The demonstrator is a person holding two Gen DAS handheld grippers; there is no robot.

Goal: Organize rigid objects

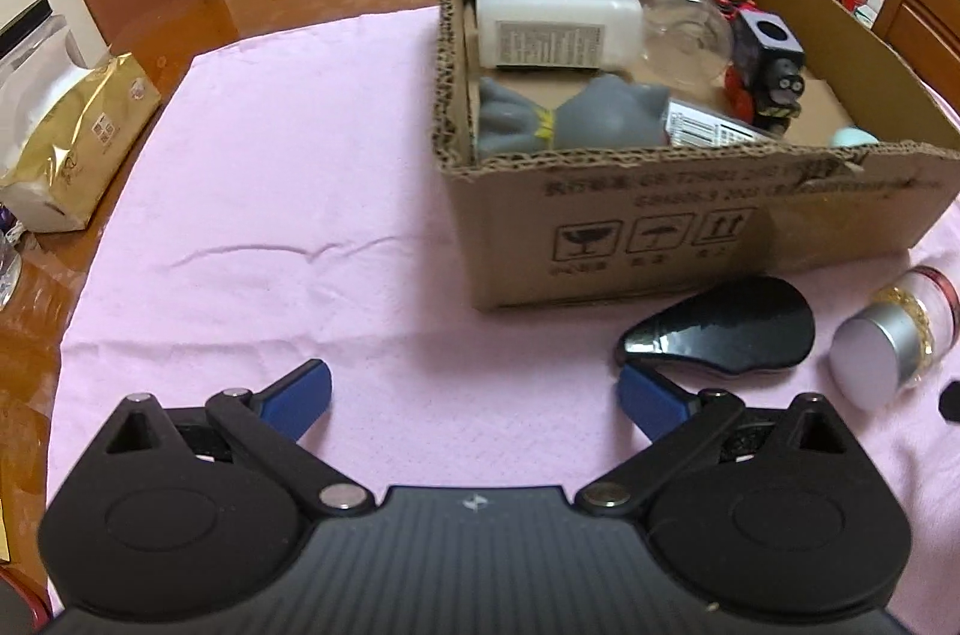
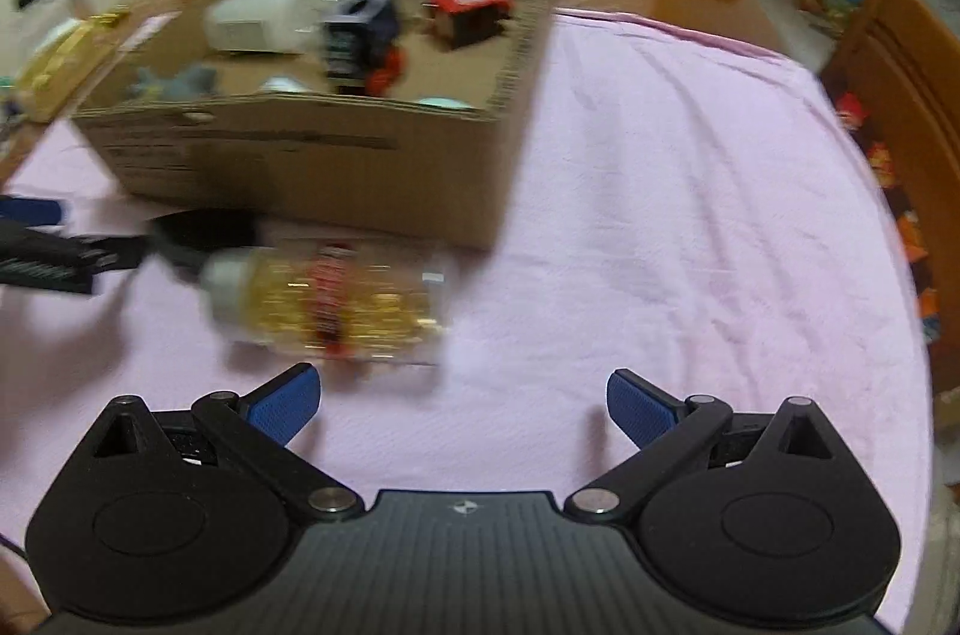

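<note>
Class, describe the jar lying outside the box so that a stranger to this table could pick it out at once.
Find the cardboard box on the pink cloth. On the cloth in front of its near wall lie two loose things: a glossy black teardrop-shaped object and, beside it, the jar. The jar lies on its side, clear, full of golden contents, with a silver cap and a red band.

The left hand-held gripper [image 1: 474,398] hovers low over the counter [image 1: 270,227] with its jaws spread wide and nothing between the blue fingertips [image 1: 306,395]. The right hand-held gripper [image 2: 461,398] is likewise spread wide and empty, held low over the counter, pointing toward its far edge. In the right wrist view, the left one shows at the left edge, blurred. No hand or sleeve is visible.
</note>
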